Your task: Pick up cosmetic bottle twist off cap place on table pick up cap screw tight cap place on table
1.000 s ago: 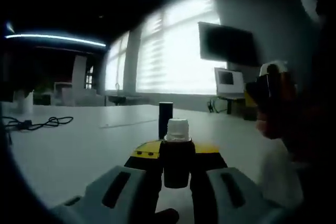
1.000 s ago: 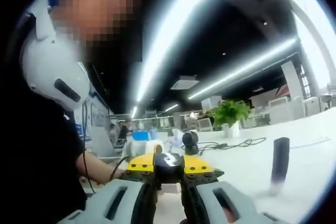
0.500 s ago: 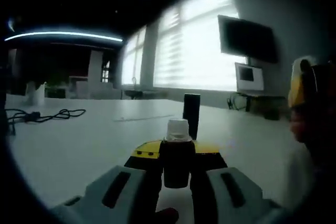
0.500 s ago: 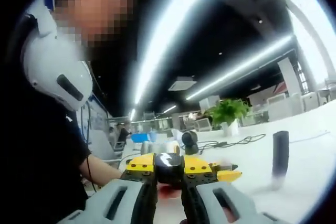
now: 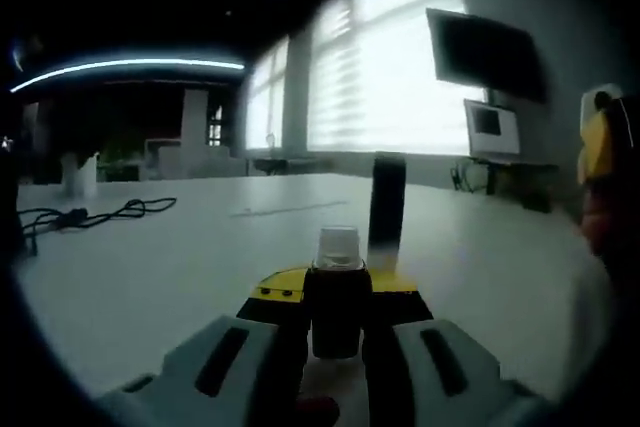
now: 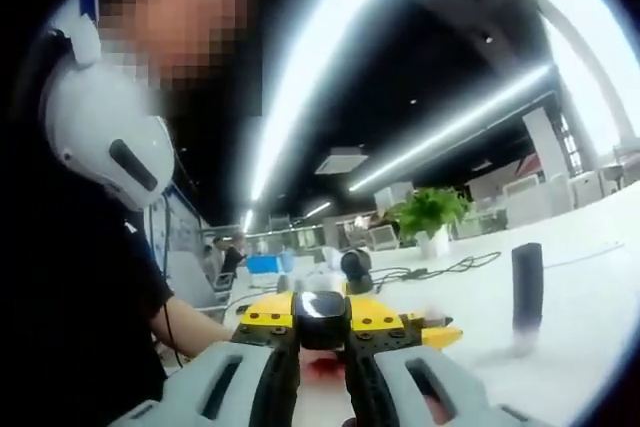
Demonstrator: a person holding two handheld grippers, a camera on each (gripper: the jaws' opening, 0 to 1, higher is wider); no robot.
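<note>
In the left gripper view, the left tongs [image 5: 338, 322] are clenched on the dark cosmetic bottle [image 5: 337, 309], its uncapped white neck [image 5: 339, 247] pointing up between the jaws. Just beyond the tongs a tall dark cylinder [image 5: 386, 201] stands on the white desk [image 5: 150, 277]. In the right gripper view, the right tongs [image 6: 322, 332] grasp the black cap [image 6: 321, 319]; the same cylinder [image 6: 527, 285] stands well off to their right, near a potted plant [image 6: 428, 217].
</note>
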